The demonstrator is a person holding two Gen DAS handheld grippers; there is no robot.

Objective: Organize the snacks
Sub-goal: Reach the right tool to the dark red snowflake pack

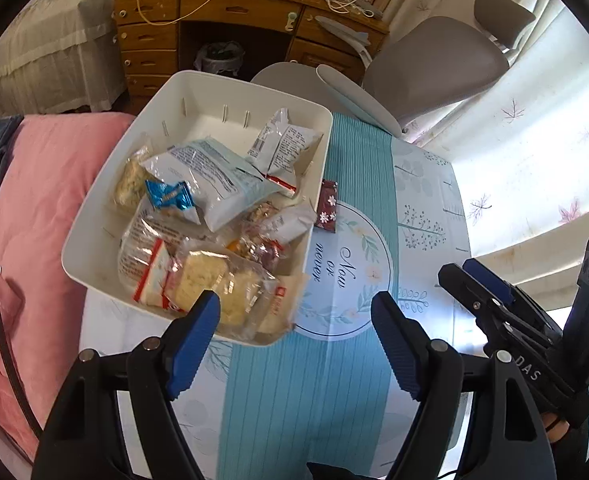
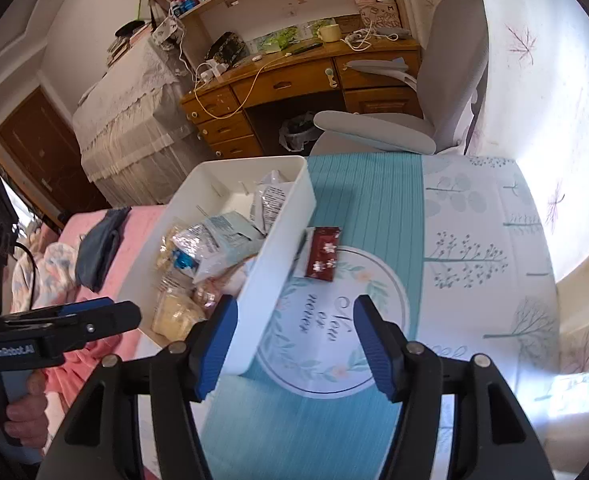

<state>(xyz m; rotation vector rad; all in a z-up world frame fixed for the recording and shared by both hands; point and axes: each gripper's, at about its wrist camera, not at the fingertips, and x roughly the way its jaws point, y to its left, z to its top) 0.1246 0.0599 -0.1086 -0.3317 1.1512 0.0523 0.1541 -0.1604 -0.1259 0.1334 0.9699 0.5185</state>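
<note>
One bin (image 1: 94, 236), one maroon packet (image 1: 327, 207) outside

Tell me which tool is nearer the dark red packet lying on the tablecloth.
Right, as far as the views show. The right tool hangs open just short of the dark red packet, beside the white bin. The left tool hangs open over the bin's near corner, farther back.

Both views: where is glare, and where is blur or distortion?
Left wrist view: window glare whitens the curtain; snacks nearest the lens look soft. Right wrist view: glare washes out the tablecloth at right; fisheye bends the bin wall.
</note>
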